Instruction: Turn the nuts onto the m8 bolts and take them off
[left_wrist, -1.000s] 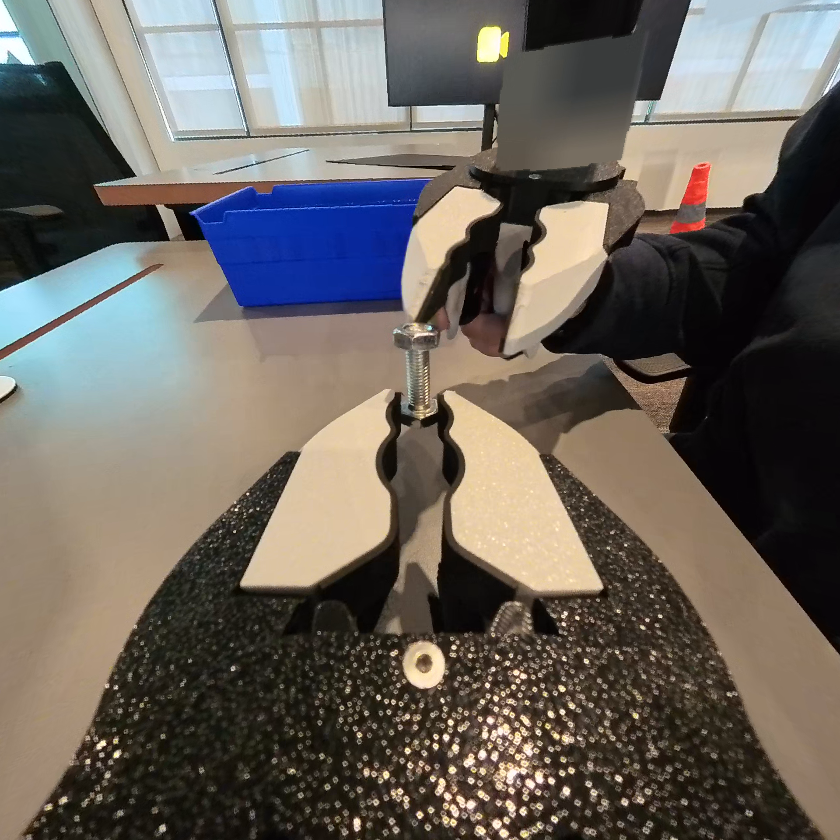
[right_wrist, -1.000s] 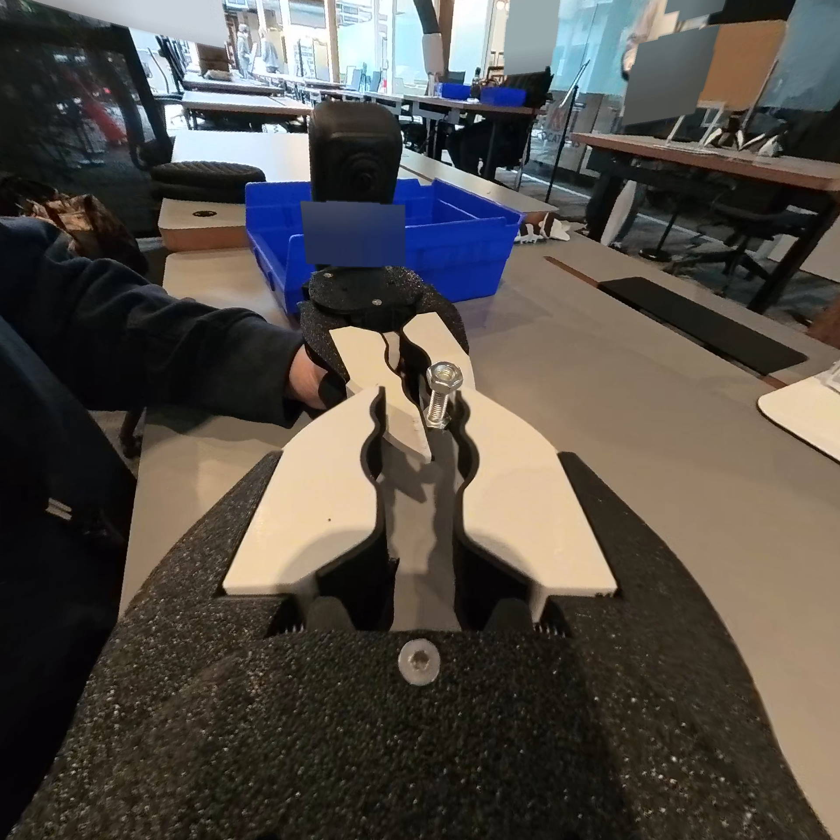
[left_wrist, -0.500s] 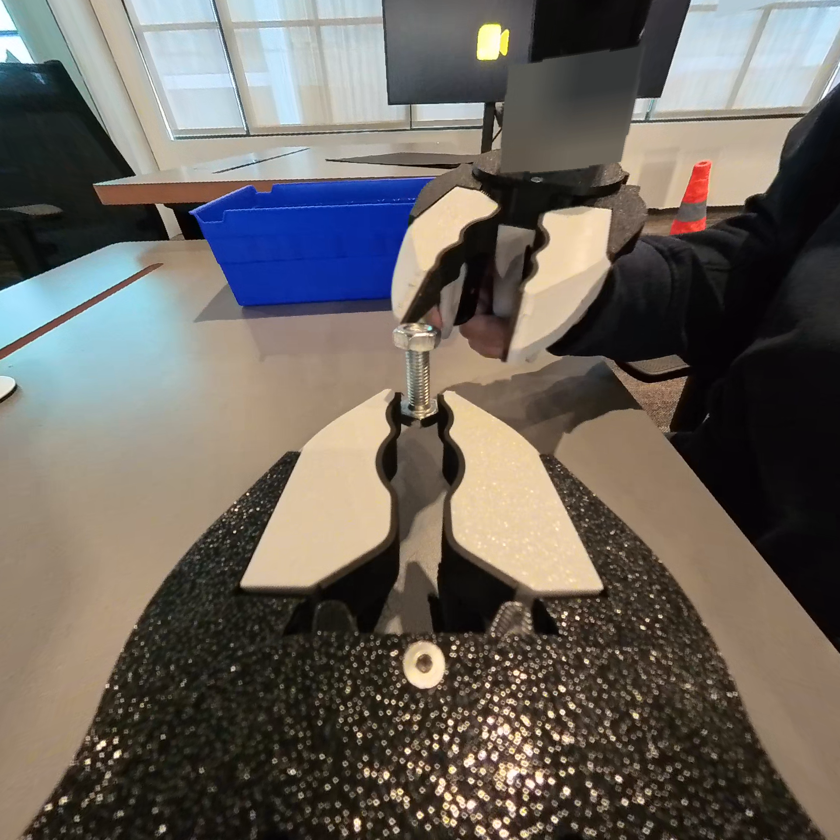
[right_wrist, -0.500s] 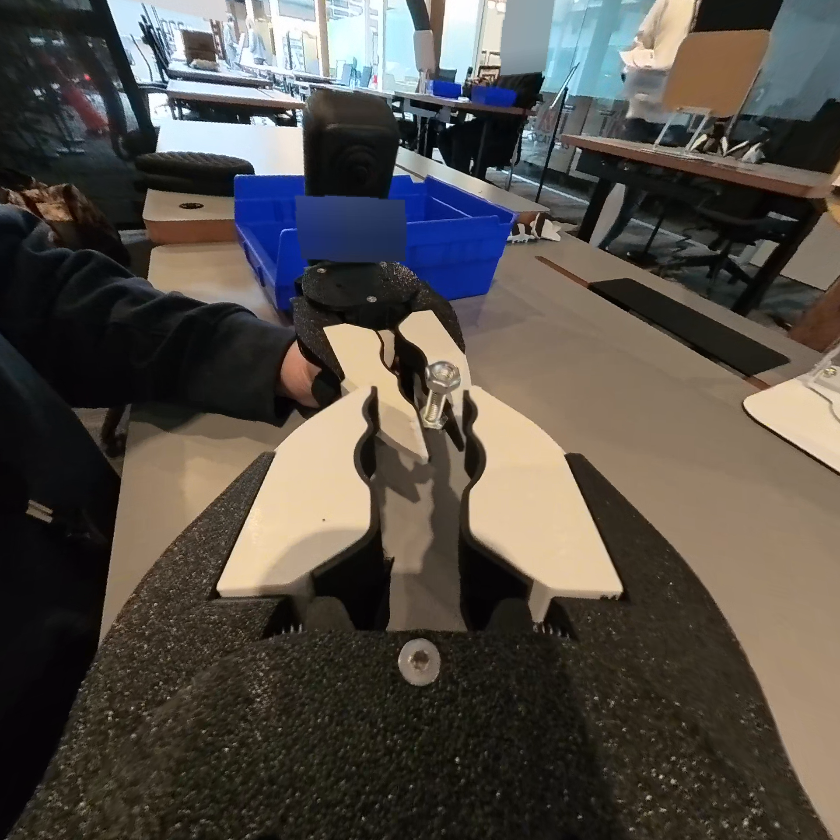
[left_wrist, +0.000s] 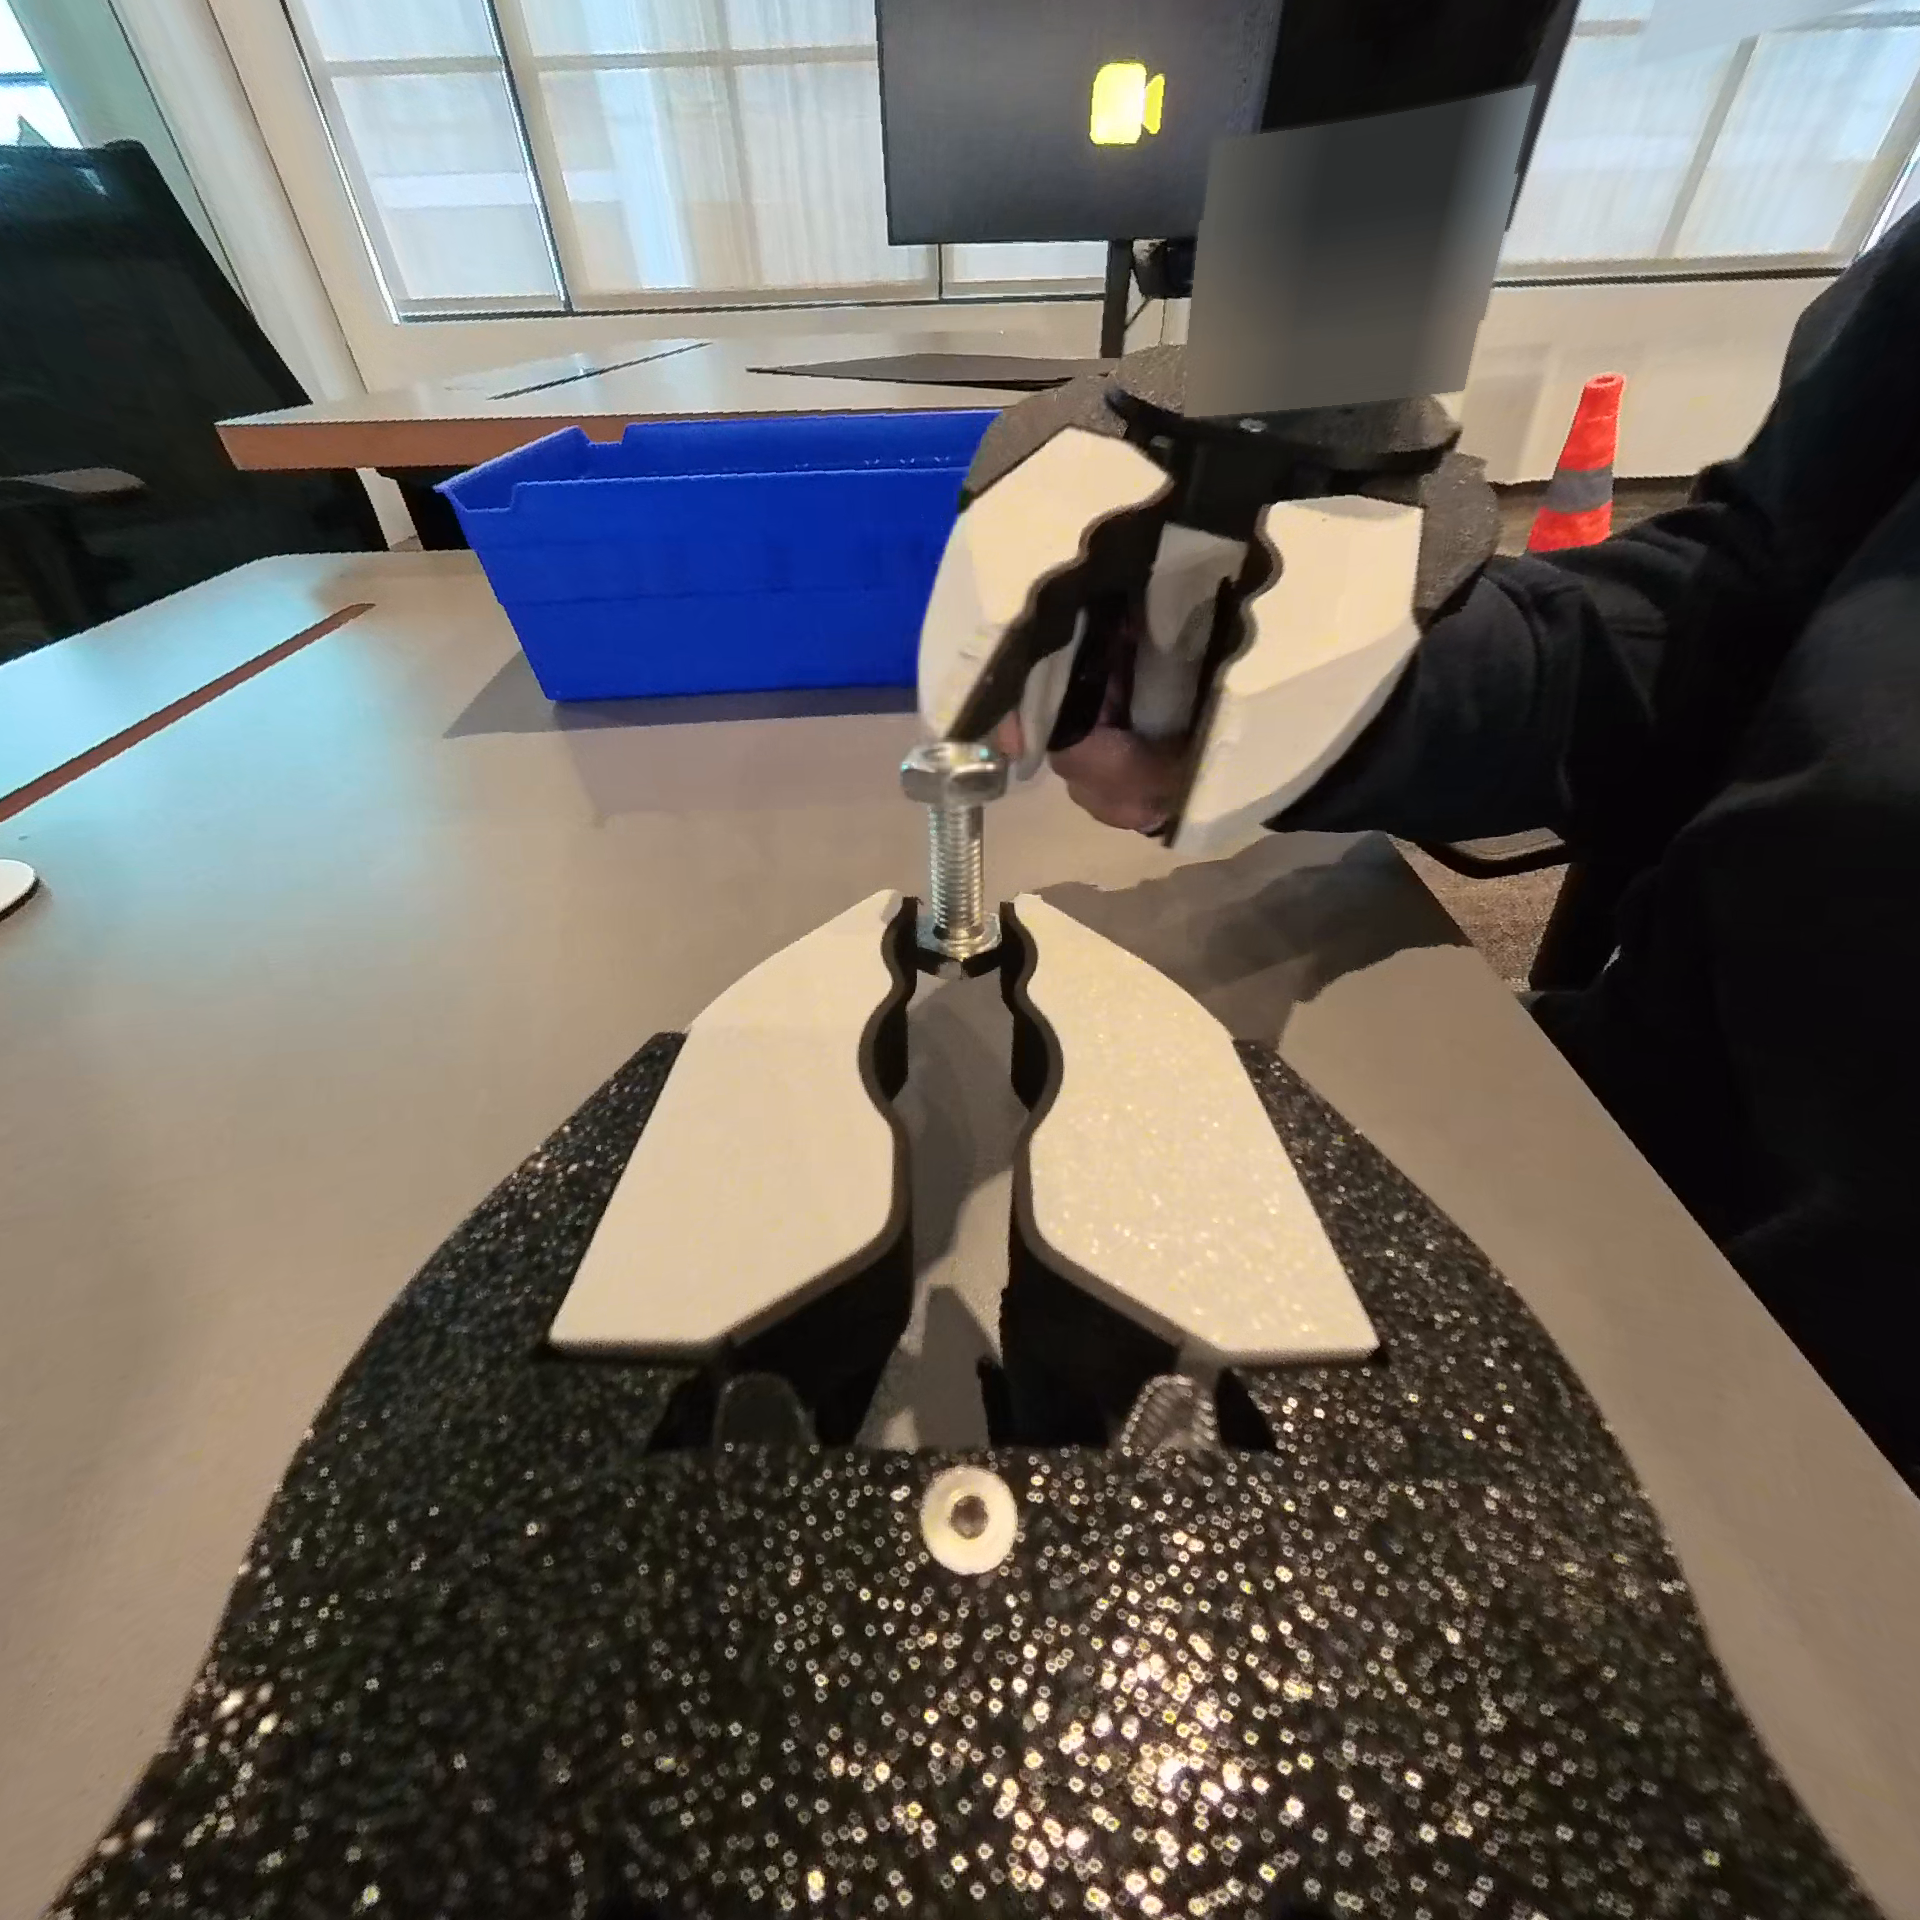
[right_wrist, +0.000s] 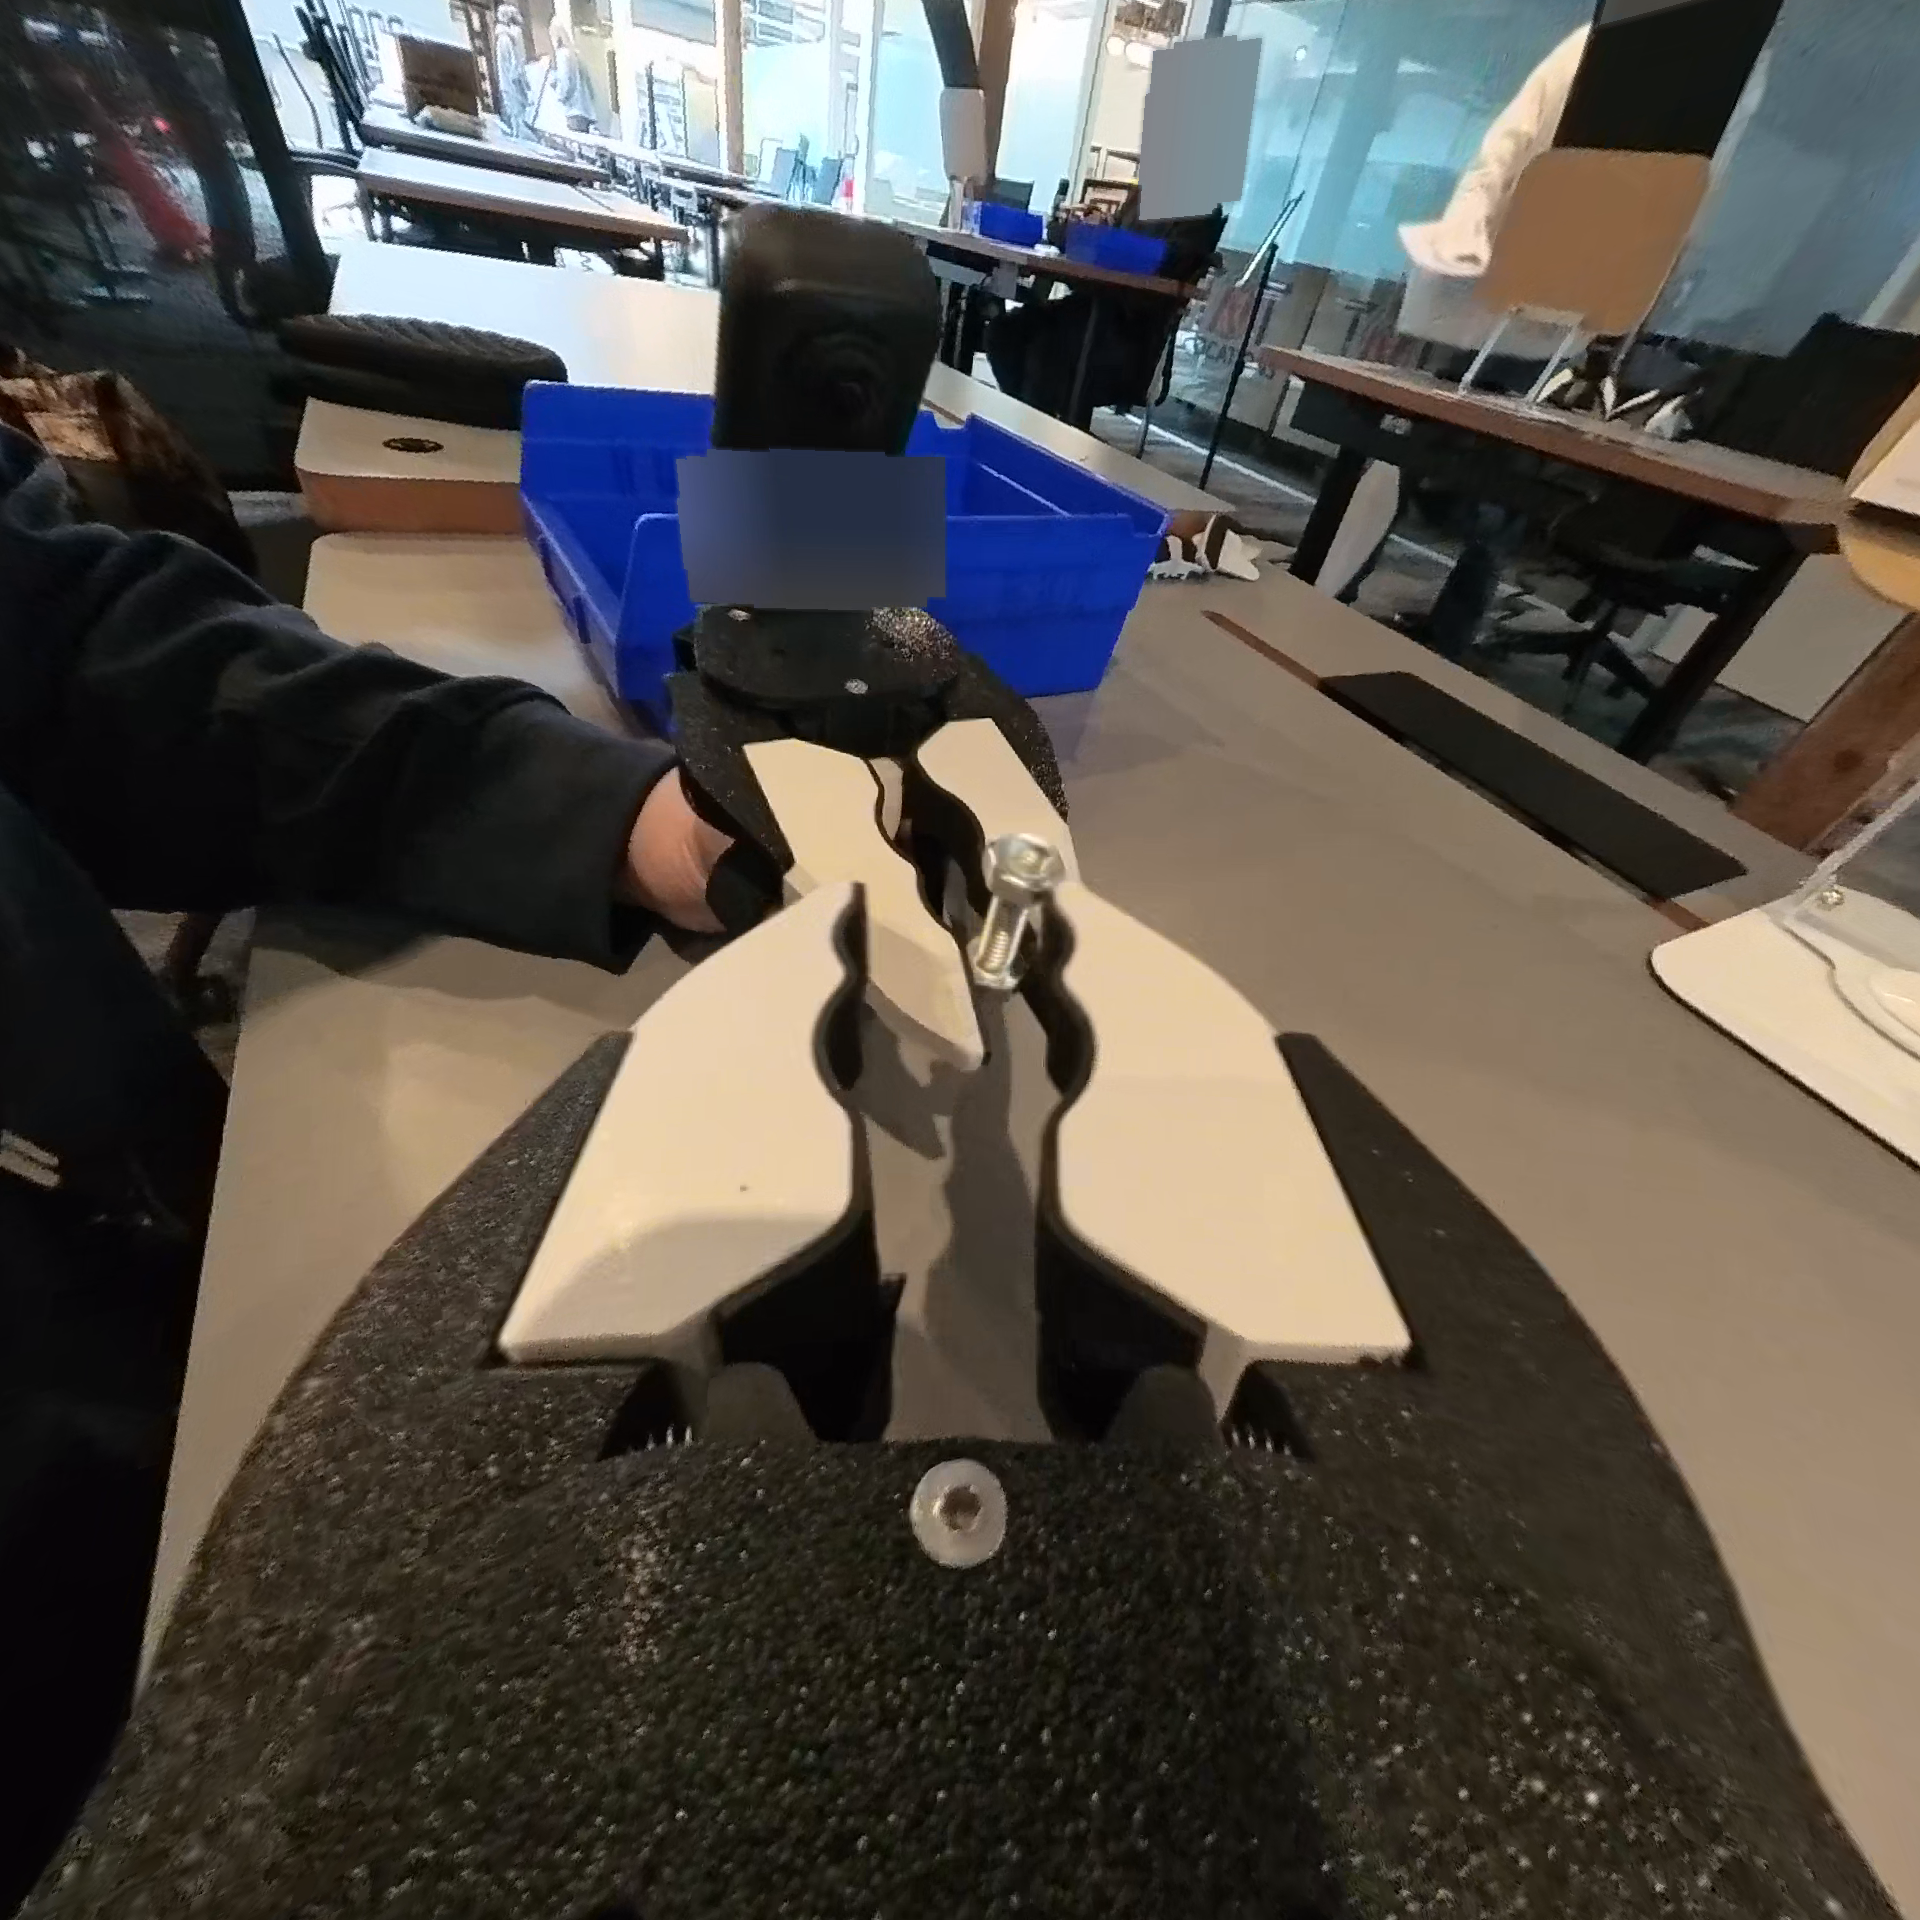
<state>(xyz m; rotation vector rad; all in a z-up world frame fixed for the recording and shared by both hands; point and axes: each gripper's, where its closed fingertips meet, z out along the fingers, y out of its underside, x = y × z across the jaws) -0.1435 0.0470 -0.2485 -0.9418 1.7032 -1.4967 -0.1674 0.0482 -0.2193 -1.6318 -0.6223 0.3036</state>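
A silver M8 bolt (left_wrist: 954, 852) stands upright over the grey table (left_wrist: 312, 935), hex head on top. My left gripper (left_wrist: 958, 914) is shut on the nut (left_wrist: 957, 941) at the bolt's lower end. My right gripper (left_wrist: 1081, 779) hangs above and to the right, open, one fingertip (left_wrist: 971, 717) just beside the bolt head. In the right wrist view the bolt (right_wrist: 1003, 914) leans between the open tips of my right gripper (right_wrist: 961, 899), close to the right finger. My left gripper (right_wrist: 987, 997) faces it there, holding the bolt's base.
A blue bin (left_wrist: 727, 582) stands on the table behind the bolt; it also shows in the right wrist view (right_wrist: 1039, 582). A white pad (right_wrist: 1818, 997) lies at the right edge. The person's dark sleeves (left_wrist: 1662, 779) come in from the side. An orange cone (left_wrist: 1584, 468) stands on the floor. My left and right fingertips are right by each other.
My right gripper has opened slightly and shifted a little around the bolt head. The left gripper and the bolt have stayed in place.
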